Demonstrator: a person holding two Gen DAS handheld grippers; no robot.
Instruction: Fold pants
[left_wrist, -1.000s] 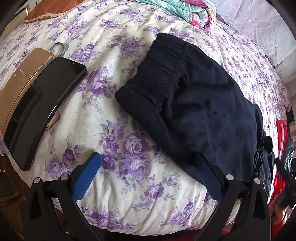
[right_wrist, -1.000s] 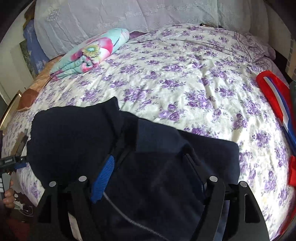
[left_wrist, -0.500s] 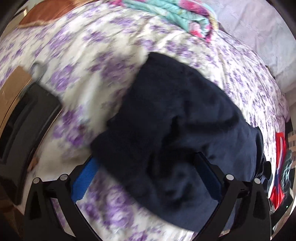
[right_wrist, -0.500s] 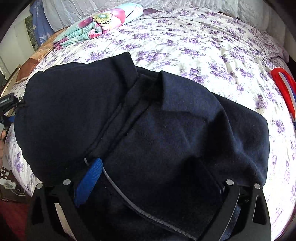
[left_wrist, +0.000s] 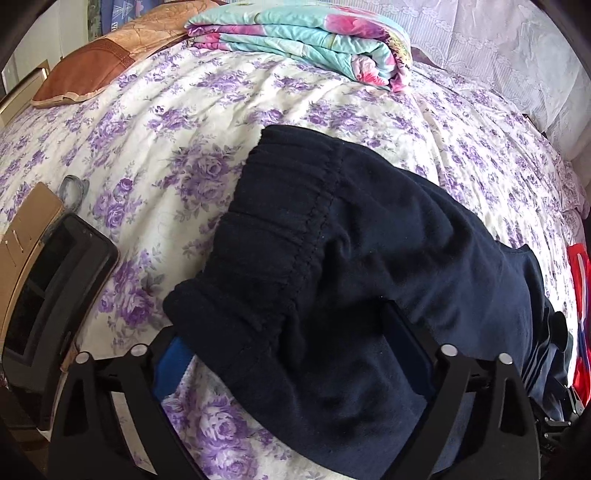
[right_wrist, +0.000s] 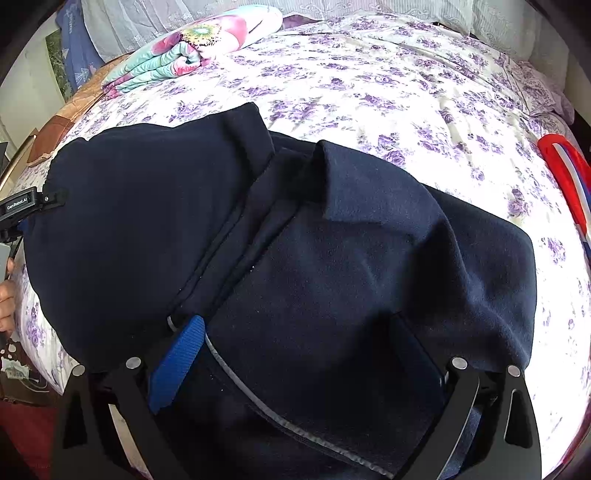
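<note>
Dark navy pants (left_wrist: 369, 266) lie in a folded heap on the flowered bedspread (left_wrist: 184, 122), the gathered elastic waistband toward the left. My left gripper (left_wrist: 291, 354) is open, its jaws wide apart low over the waistband end, cloth bulging between the fingers (left_wrist: 173, 358). In the right wrist view the pants (right_wrist: 314, 258) fill the middle, with a grey-edged hem near the bottom. My right gripper (right_wrist: 295, 354) is open, jaws spread over the cloth, blue pad on the left finger (right_wrist: 177, 362) showing. The left gripper's body (right_wrist: 22, 206) shows at the left edge there.
A folded teal and pink flowered blanket (left_wrist: 303, 40) lies at the head of the bed. A brown cushion (left_wrist: 88, 74) lies far left. A black tray-like object (left_wrist: 48, 295) and tan board (left_wrist: 22, 254) sit at the bed's left edge. A red, white and blue item (right_wrist: 565, 173) lies right.
Both grippers have moved forward and down onto the pants, which now fill more of each view. The left view swung from the bed edge toward the waistband. Both stay open.
</note>
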